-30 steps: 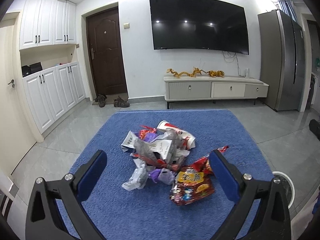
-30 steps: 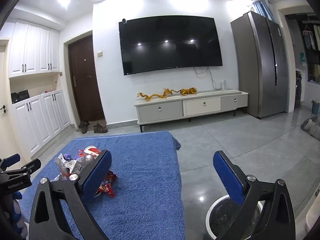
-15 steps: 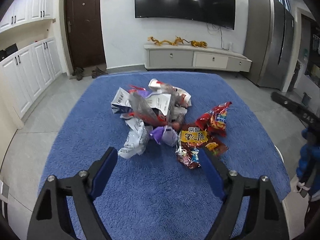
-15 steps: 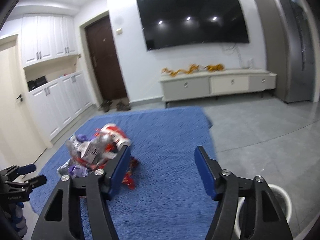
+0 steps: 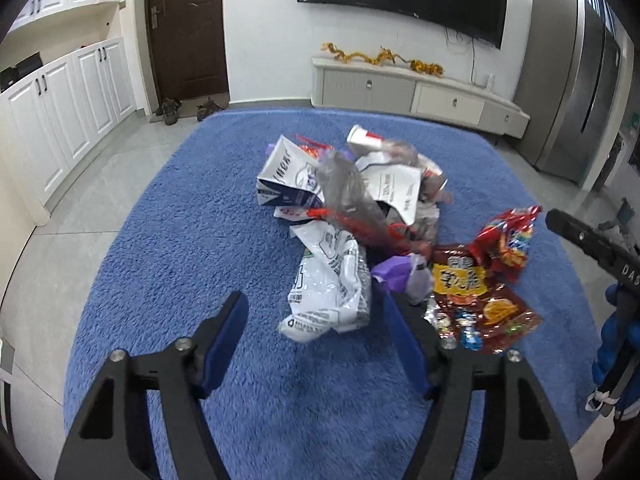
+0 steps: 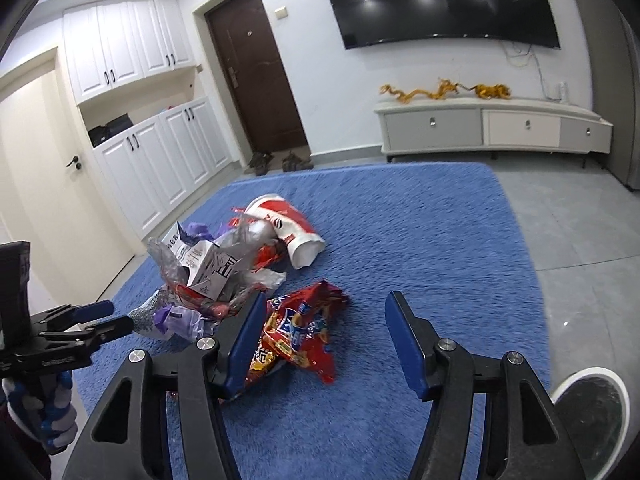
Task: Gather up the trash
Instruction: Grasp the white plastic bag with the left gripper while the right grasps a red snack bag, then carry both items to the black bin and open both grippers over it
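- Blue rug (image 5: 168, 264) fills the middle of the tiled floor, with a dark screen and a low cabinet on the far wall and white cupboards along the left.
- Trash pile (image 5: 352, 208) sits near the rug's centre: a flattened carton, a red-and-white paper cup at the far side, crumpled clear plastic, and small purple scraps.
- White bin (image 6: 592, 412) stands on the tiles off the rug's near right corner; I judge that is where everything goes.
- Silver-white bag (image 5: 328, 292) lies at the near edge of the pile; my left gripper (image 5: 316, 344) is closing, with the bag's near end between my fingers but not yet pinched.
- Red snack bag (image 6: 300, 332) lies to the right of the pile; my right gripper (image 6: 324, 340) stands partly open, its left finger over the bag's edge and nothing clamped.
- Step in hand, as I read it: the first reach, nothing collected yet.
- Next I need to go lower so both fingers straddle a crinkled fold, then squeeze; thin film may slip or drag neighbours along.
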A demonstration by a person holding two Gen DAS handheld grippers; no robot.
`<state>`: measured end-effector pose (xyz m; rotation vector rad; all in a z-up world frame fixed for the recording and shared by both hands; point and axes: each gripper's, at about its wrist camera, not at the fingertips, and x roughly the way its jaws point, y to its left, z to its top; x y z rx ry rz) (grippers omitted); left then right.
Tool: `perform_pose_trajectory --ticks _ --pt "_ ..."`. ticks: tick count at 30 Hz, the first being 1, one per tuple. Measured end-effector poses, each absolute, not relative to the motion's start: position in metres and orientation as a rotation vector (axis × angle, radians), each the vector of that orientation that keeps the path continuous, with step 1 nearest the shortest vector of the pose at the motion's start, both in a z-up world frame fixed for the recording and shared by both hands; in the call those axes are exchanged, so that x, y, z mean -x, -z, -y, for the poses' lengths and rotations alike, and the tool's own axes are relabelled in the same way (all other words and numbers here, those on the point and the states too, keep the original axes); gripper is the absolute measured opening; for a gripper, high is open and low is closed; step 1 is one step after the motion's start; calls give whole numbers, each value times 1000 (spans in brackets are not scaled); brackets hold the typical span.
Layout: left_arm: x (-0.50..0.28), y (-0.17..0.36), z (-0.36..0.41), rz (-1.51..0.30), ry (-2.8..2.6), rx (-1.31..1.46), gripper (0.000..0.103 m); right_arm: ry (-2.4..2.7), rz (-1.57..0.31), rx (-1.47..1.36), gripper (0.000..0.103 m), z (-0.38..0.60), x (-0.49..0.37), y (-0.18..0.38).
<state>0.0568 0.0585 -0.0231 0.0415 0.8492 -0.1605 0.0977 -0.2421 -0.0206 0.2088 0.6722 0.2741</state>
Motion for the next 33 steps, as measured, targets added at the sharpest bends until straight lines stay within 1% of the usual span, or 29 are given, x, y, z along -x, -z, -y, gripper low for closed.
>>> perform_pose_trajectory --ticks 1,3,4,5,6,7,9,11,12,18,23,27,33 --pt "-61 25 -58 -858 163 -45 60 -279 -677 -212 62 240 -101 23" --pt "-67 31 -56 -884 177 -39 45 -290 -693 -220 59 236 -109 28" --pt "-69 33 -56 -892 186 -30 41 -296 -704 -225 57 235 -113 30" --pt "-69 34 -56 -896 197 -20 35 -305 -715 -231 51 232 -118 33" --pt "-69 33 -56 -898 211 -10 26 -312 -722 -237 42 232 -119 34" --pt "-68 33 -55 -898 218 -7 23 -321 -731 -244 37 231 -122 36" --pt "-64 30 -53 -894 215 -12 17 -342 -746 -257 11 230 -124 40" --pt "-58 26 -55 -888 207 -5 14 -354 -746 -266 9 230 -123 40" --pt "-54 23 -56 -883 203 1 13 -364 -736 -269 5 230 -119 38" --pt "-27 -4 -59 -840 176 18 13 -401 -666 -281 4 240 -96 17" --pt "-7 -35 -40 -778 171 -6 13 -400 -591 -322 4 269 -69 -2" --pt "6 -54 -1 -739 223 -52 13 -352 -553 -346 4 303 -49 -8" --pt "11 -65 59 -719 328 -109 13 -195 -520 -385 4 378 -10 -4"
